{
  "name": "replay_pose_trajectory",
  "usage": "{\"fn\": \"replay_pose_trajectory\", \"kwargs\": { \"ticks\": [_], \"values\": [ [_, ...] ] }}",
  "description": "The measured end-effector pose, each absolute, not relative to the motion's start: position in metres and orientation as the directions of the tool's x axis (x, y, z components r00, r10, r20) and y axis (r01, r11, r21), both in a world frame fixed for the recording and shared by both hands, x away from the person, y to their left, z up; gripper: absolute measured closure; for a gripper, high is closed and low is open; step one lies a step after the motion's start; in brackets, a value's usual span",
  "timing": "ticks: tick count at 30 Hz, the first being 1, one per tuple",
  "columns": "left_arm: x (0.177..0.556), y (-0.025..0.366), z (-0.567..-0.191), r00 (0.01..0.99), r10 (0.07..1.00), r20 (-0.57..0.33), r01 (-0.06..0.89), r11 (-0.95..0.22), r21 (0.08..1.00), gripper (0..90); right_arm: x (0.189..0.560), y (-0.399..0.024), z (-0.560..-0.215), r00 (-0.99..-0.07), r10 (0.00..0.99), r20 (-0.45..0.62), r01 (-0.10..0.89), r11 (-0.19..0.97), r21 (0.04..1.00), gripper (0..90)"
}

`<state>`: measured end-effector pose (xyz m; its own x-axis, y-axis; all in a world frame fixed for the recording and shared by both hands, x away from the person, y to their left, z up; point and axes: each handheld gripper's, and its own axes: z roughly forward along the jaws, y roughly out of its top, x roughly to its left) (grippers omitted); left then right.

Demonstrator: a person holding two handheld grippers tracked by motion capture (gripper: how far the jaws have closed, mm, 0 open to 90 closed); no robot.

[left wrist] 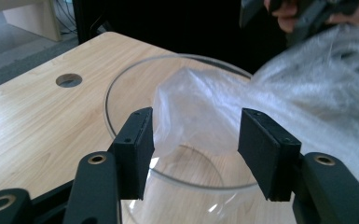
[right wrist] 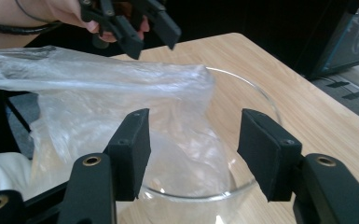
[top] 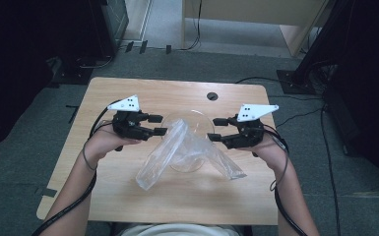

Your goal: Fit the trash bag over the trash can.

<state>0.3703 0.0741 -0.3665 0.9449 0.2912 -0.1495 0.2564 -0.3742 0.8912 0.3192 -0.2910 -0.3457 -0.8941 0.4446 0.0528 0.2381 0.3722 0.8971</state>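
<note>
The left tongs point(top: 161, 125), left of centre in the high view, stand open with nothing pinched; in the left gripper view a fold of the plastic bag point(left wrist: 205, 112) lies beyond their gap, untouched. The right tongs point(top: 215, 129), right of centre, are likewise open and empty, facing the left pair across the glass bowl point(top: 207, 123). The clear bag point(top: 177, 152) lies draped over the bowl at mid-frame, one end trailing toward the lower left, the other toward the lower right. By the look of it the work is at an early stage: the bag is crumpled, held by neither tongs, and not spread inside the bowl. The counter point(top: 128, 196) has bare wood on every side of the bowl, a round hole point(top: 212, 96) near its upper edge, and both bag ends stop well short of the counter's near edge.
</note>
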Motion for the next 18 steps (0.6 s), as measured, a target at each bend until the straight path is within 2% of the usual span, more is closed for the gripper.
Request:
{"fn": "replay_pose_trajectory", "kwargs": {
  "ticks": [8,14,18],
  "values": [
    [0.365,0.078,-0.375,0.954,0.259,-0.149,0.247,-0.403,0.881,42.1,0.320,-0.315,-0.361,-0.880,0.473,0.035,0.252,0.405,0.879,44.5],
    [0.360,0.077,-0.381,0.963,0.227,-0.145,0.232,-0.425,0.875,42.0,0.315,-0.319,-0.371,-0.908,0.418,0.044,0.244,0.440,0.864,44.7],
    [0.355,0.070,-0.381,0.972,0.194,-0.129,0.203,-0.434,0.878,37.2,0.312,-0.307,-0.373,-0.936,0.348,0.044,0.209,0.452,0.867,43.0]
  ]
}}
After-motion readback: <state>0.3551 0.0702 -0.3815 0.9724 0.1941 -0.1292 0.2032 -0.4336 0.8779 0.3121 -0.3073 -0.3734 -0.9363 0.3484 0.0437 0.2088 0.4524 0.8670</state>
